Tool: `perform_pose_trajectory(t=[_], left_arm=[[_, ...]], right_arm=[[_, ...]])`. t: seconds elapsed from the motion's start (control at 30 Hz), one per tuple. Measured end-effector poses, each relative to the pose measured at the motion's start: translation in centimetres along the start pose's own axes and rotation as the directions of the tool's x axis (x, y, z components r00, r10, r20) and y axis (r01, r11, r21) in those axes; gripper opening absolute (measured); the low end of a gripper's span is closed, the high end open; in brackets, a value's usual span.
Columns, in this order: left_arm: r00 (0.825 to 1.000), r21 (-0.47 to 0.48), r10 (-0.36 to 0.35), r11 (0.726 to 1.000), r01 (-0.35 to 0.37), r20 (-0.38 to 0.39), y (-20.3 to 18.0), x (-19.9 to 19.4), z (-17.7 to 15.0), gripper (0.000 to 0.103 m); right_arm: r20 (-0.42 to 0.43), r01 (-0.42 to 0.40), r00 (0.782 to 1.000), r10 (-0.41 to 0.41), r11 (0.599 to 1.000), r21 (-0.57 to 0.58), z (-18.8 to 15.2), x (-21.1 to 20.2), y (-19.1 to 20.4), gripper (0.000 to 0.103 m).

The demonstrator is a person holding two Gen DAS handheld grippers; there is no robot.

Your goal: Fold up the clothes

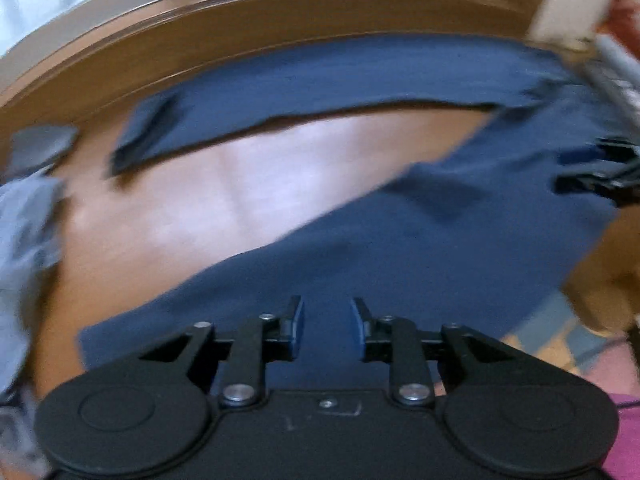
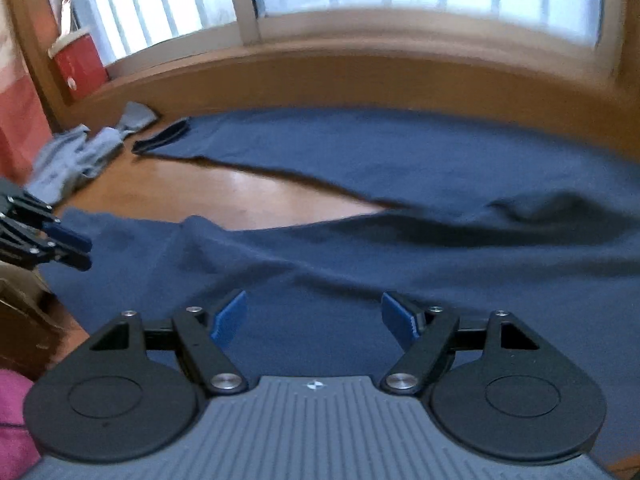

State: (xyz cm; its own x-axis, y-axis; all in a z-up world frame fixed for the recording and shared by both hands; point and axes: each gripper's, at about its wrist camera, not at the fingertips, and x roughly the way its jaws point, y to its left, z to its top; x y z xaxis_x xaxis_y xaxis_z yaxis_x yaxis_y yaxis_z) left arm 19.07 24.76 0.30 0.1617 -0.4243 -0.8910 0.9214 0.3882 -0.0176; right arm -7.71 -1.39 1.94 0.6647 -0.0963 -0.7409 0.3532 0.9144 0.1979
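Blur smears the navy trousers [image 2: 400, 168]; bare wooden floor [image 2: 224, 196] shows between legs. Left gripper [image 1: 327, 330] and right gripper [image 2: 314, 316] both gape, empty.

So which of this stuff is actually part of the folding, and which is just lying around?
Part of the job:
- navy trousers, spread on the floor
- left gripper, open
- right gripper, open

Just lying about:
- grey clothes
- red container
- cardboard box

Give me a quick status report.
Left hand-held gripper and right hand-held gripper open, empty. Dark blue fabric trousers spread, unfolded. Light grey garment lies clear.
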Motion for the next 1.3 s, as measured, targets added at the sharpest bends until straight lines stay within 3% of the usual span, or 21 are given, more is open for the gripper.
perform_pose_trajectory(t=[0.07, 0.17, 0.23, 0.33, 0.4, 0.57, 0.67, 0.73, 0.9, 1.03, 1.2, 1.3], left_arm=[[0.999, -0.042, 0.044, 0.998, -0.045, -0.026, 1.1, 0.7, -0.4, 0.023], [0.996, -0.112, 0.051, 0.992, -0.058, -0.068, 2.4, 1.9, -1.0, 0.023], [0.996, -0.127, 0.078, 0.988, -0.084, -0.051, 2.4, 1.9, -1.1, 0.026], [0.99, -0.156, 0.13, 0.978, -0.138, -0.057, 2.9, 2.0, -1.4, 0.047], [0.988, -0.18, 0.141, 0.972, -0.151, -0.067, 3.8, 1.6, -2.0, 0.049], [0.99, -0.135, 0.122, 0.982, -0.131, -0.071, 4.2, 0.9, -2.3, 0.046], [0.999, -0.1, 0.04, 0.994, -0.041, -0.013, 3.2, 0.4, -1.3, 0.046], [1.0, -0.08, 0.013, 0.997, -0.012, 0.018, 1.5, 0.2, -0.2, 0.046], [0.997, -0.022, -0.018, 1.0, 0.02, 0.075, -6.2, 0.4, 2.9, 0.047], [0.991, -0.007, -0.094, 0.995, 0.095, 0.097, -14.2, 2.1, 5.5, 0.053], [0.989, 0.037, -0.13, 0.991, 0.127, 0.076, -23.6, 4.6, 9.0, 0.053], [0.989, 0.085, -0.141, 0.987, 0.137, 0.041, -27.0, 5.6, 10.6, 0.057]], right_arm=[[-0.043, 0.0, 0.999, 0.0, 1.0, -0.01, 0.0, 1.9, 0.5, 0.077], [-0.086, 0.009, 0.996, -0.012, 0.999, -0.037, -0.2, 3.8, 1.7, 0.077], [-0.092, 0.016, 0.995, -0.022, 0.997, -0.072, -0.2, 4.5, 2.9, 0.082], [-0.091, 0.024, 0.995, -0.036, 0.992, -0.128, -0.3, 5.2, 4.8, 0.088], [-0.091, 0.014, 0.995, -0.028, 0.988, -0.155, -0.5, 5.8, 6.4, 0.089], [-0.051, 0.055, 0.997, -0.063, 0.988, -0.145, -1.1, 6.3, 8.8, 0.089], [0.008, 0.073, 0.997, -0.073, 0.997, 0.018, -1.5, 4.8, 7.9, 0.086], [0.079, 0.103, 0.991, -0.11, 0.99, 0.096, -2.2, 3.1, 6.9, 0.086], [0.157, 0.197, 0.963, -0.219, 0.97, 0.144, -4.3, -1.1, 2.1, 0.086], [0.141, 0.261, 0.946, -0.291, 0.944, 0.201, -6.2, -3.8, -4.7, 0.086], [0.113, 0.331, 0.926, -0.361, 0.918, 0.217, -8.3, -7.2, -12.1, 0.086], [0.1, 0.364, 0.914, -0.392, 0.905, 0.22, -8.4, -8.5, -15.4, 0.086]])
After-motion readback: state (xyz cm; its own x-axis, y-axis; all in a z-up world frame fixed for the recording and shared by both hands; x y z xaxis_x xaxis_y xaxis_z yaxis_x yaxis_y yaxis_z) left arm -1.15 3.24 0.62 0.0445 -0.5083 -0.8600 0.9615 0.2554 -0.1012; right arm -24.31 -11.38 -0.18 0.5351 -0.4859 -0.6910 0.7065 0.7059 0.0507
